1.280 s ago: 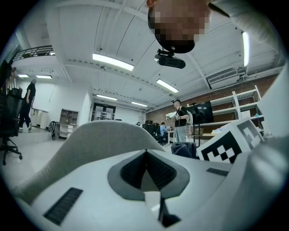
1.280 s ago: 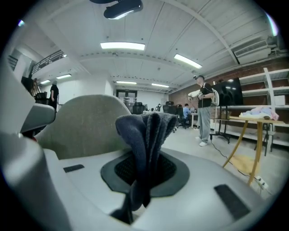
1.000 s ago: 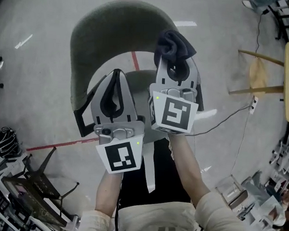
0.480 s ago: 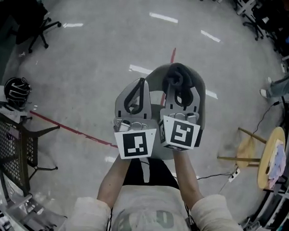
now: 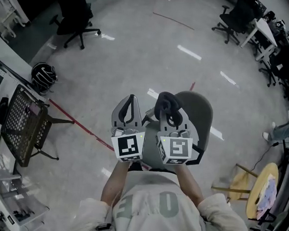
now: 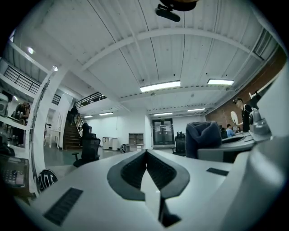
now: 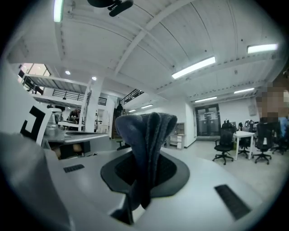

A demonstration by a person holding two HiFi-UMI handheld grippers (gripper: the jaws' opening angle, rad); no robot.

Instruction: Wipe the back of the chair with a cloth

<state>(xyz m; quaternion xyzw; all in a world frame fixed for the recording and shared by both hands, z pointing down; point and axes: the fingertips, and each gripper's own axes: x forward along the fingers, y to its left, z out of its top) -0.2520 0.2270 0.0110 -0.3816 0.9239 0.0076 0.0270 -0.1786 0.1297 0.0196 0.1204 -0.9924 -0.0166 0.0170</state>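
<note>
The grey-green chair (image 5: 200,113) stands on the floor far below, partly hidden behind my right gripper. That right gripper (image 5: 167,105) is held up in front of the person, shut on a dark blue cloth (image 5: 165,102) that bunches out past the fingertips. In the right gripper view the folded cloth (image 7: 147,135) stands up between the jaws, with the room behind it and no chair in sight. My left gripper (image 5: 131,99) is beside it at the same height, shut and empty. In the left gripper view its tips (image 6: 145,154) meet, and the cloth (image 6: 202,135) shows at the right.
A black mesh chair (image 5: 20,125) and a helmet (image 5: 43,75) sit at the left, with red floor tape (image 5: 82,127) running past them. Office chairs (image 5: 78,15) stand at the back. A wooden stool (image 5: 258,188) is at the lower right.
The head view has risen far from the chair, which now looks small and low on the right. Both grippers came up off the chair's back, closer together; the cloth stays in the right one.
</note>
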